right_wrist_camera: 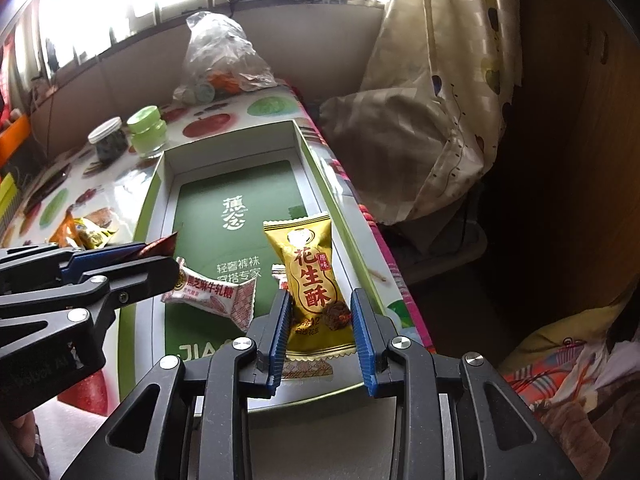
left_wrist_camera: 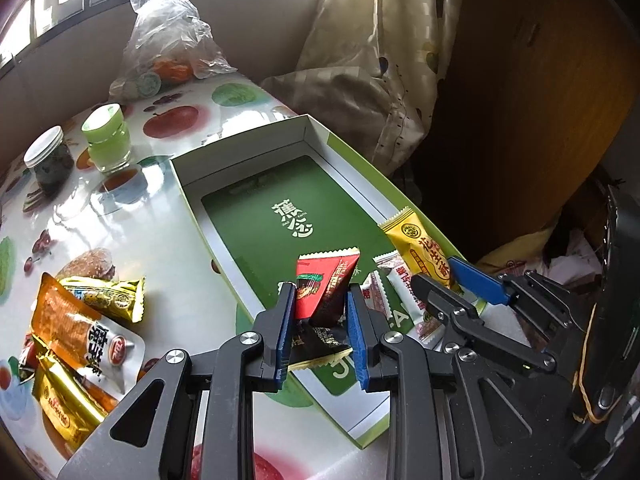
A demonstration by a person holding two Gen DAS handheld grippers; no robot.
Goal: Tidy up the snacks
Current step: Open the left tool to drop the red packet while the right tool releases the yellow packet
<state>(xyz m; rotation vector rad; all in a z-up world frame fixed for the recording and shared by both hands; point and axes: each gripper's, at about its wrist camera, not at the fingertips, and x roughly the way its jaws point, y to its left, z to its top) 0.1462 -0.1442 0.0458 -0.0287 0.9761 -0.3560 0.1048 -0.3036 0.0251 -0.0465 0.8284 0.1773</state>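
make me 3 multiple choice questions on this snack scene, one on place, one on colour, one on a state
1. Where does the white-wrapped candy lie?
A. inside the green box
B. beside the jars
C. in the plastic bag

2. What colour is the snack in the right gripper?
A. white
B. gold
C. blue

3. What is the left gripper doing?
A. hanging open and empty
B. gripping a jar lid
C. gripping a red and black packet

Answers: 1 A, it rests on the box's green floor. 2 B, a gold wrapper with red characters sits between the pads. 3 C, the packet is pinched between the blue pads.
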